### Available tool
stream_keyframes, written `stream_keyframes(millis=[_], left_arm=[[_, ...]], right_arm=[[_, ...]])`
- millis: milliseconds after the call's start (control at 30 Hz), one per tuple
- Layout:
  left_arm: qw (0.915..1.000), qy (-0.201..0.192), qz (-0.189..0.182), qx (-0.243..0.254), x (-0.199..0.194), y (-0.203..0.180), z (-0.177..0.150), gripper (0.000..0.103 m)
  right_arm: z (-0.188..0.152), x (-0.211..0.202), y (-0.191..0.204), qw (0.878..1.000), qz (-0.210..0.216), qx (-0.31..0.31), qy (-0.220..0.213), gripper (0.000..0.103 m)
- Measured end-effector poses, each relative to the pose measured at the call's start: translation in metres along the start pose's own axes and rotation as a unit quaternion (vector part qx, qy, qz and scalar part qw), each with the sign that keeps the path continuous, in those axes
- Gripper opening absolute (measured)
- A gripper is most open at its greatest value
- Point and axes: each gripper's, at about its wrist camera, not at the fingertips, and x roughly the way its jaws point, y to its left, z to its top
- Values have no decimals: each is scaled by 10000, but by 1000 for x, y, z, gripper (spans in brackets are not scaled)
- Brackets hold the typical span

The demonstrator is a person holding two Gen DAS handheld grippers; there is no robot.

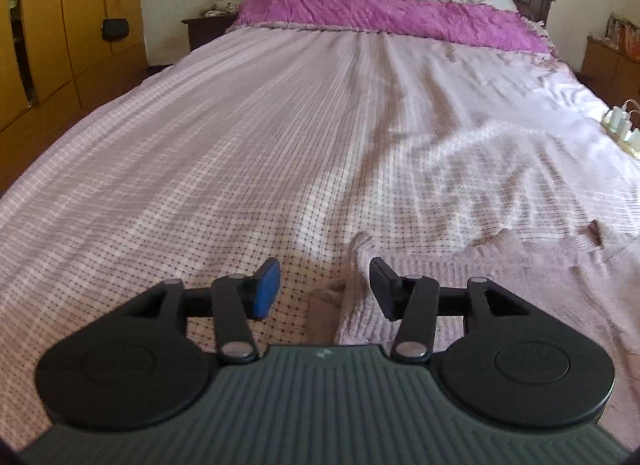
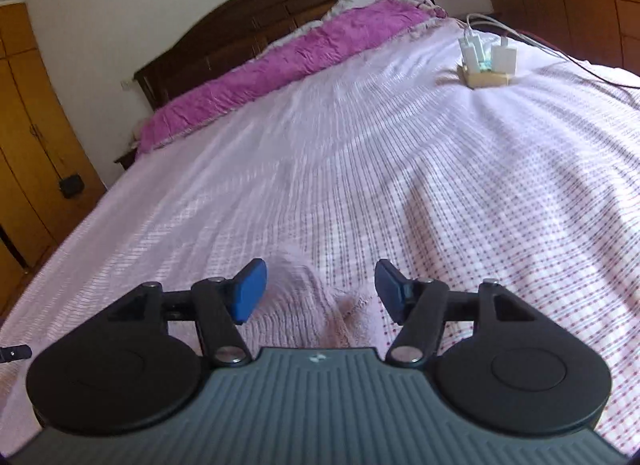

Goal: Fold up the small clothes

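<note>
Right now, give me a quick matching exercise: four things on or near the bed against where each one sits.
Things:
1 magenta pillow
2 power strip with chargers
3 pale pink garment
4 wardrobe

Places:
A under the open right gripper
B along the headboard
C on the bedspread, far right
D left of the bed

Pairs: 1-B, 2-C, 3-A, 4-D

"Where is the small cloth (image 1: 460, 285)?"

"It lies on the bed (image 1: 200, 169), at the near end, far from the purple pillow (image 1: 384, 13)."

"What does it look like?"

"Pale pink and soft, mostly flat, with a bumpy, wrinkled edge."
</note>
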Motion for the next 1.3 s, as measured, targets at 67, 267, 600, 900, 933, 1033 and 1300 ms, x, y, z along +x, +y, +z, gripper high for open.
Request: stream_keyframes(millis=[67, 267, 600, 900, 933, 1033, 1300], left_arm=[[10000, -53, -72, 22, -8, -3, 1, 52], [9996, -114, -218, 143, -29, -17, -10, 52], [9991, 280, -197, 242, -14, -19, -36, 51], [9984, 531, -207, -53, -9, -7, -42, 52], [9985, 520, -185, -23, -12, -7, -42, 52], [9989, 429, -189, 88, -28, -11, -42, 52], [9995, 290, -118, 58, -74, -21, -49, 52]], right_arm=[[2, -7, 2, 9999, 34, -152, -13, 68], [-7, -26, 22, 9970, 271, -713, 125, 68], [-43, -32, 36, 9937, 292, -889, 611, 68], [-54, -22, 16, 9972, 400, -211, 600, 77], [-54, -24, 16, 9973, 436, -141, 569, 77], [-52, -35, 13, 9974, 535, 118, 464, 78], [-54, -80, 1, 9980, 371, 456, 247, 79]])
